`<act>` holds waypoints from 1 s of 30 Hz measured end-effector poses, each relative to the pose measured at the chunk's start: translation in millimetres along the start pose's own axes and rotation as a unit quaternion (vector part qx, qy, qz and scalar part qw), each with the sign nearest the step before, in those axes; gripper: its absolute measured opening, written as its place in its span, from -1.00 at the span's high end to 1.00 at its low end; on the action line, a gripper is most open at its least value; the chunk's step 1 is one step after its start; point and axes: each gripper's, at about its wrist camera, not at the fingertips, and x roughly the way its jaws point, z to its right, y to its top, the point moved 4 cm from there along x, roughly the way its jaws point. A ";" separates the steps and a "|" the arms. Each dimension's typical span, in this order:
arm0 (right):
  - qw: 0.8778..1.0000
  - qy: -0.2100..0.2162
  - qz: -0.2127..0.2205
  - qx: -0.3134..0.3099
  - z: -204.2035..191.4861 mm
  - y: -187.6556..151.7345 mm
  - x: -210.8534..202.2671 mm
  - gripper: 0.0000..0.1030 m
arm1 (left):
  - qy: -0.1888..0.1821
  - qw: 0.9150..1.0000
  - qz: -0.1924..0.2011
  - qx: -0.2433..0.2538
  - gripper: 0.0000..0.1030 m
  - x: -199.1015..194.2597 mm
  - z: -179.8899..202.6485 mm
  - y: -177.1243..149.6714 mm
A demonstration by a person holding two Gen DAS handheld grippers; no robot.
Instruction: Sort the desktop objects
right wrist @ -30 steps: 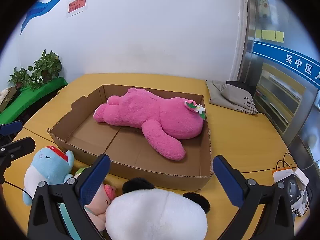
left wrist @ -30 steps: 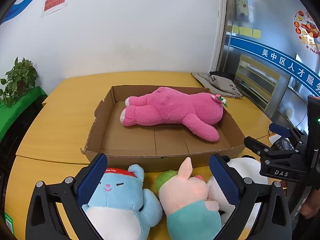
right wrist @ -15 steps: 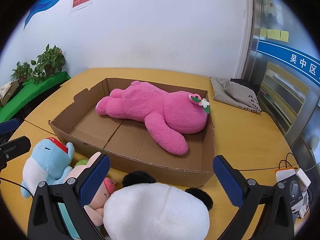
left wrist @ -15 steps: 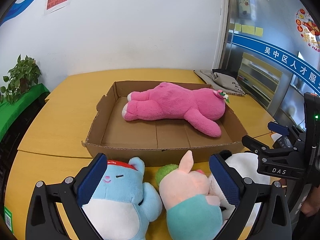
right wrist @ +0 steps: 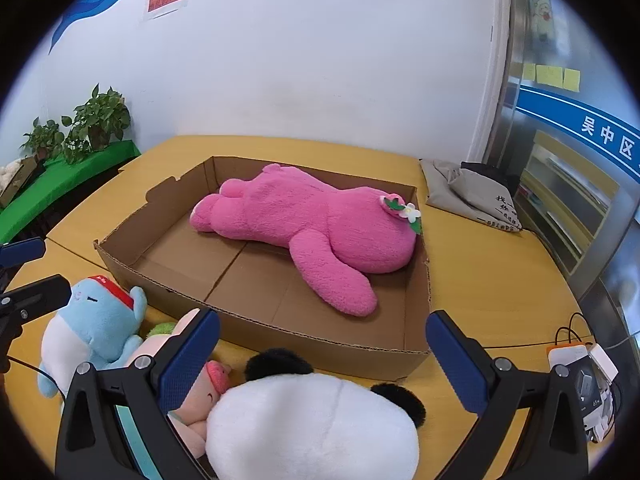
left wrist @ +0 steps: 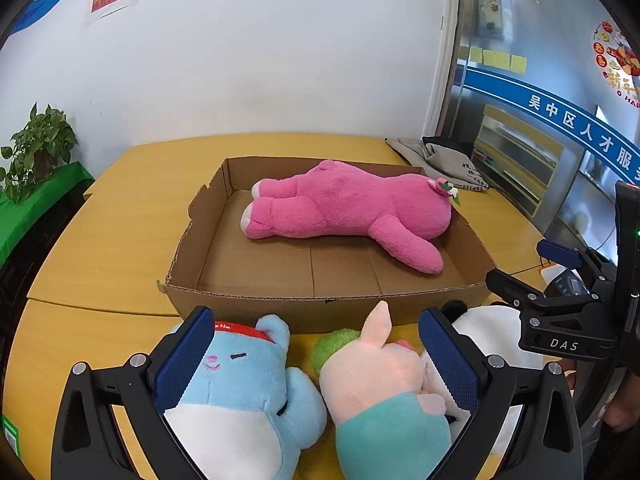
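A big pink plush bear point(left wrist: 344, 212) point(right wrist: 312, 232) lies in an open cardboard box point(left wrist: 320, 304) point(right wrist: 320, 344) on the yellow table. In front of the box lie a blue plush point(left wrist: 240, 392) point(right wrist: 92, 320), a pink pig plush in teal point(left wrist: 380, 392) point(right wrist: 200, 396) and a white panda plush point(right wrist: 312, 428) point(left wrist: 488, 320). My left gripper point(left wrist: 316, 360) is open, its fingers either side of the blue plush and the pig. My right gripper point(right wrist: 320, 364) is open, just above the panda.
A grey cloth bag point(left wrist: 444, 160) point(right wrist: 472, 196) lies on the table behind the box at right. Potted plants point(right wrist: 96, 124) stand on a green shelf at left. A charger with cables point(right wrist: 580, 368) sits at the right table edge.
Both grippers have pulled back and risen slightly, so the plush toys and box look a little farther off. Nothing was grasped or moved.
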 end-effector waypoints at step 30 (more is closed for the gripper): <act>0.992 0.121 -0.023 -0.040 -68.0 -18.6 -12.0 -0.99 | -0.040 0.999 -0.025 -0.013 -1.00 -25.6 -79.7 -45.9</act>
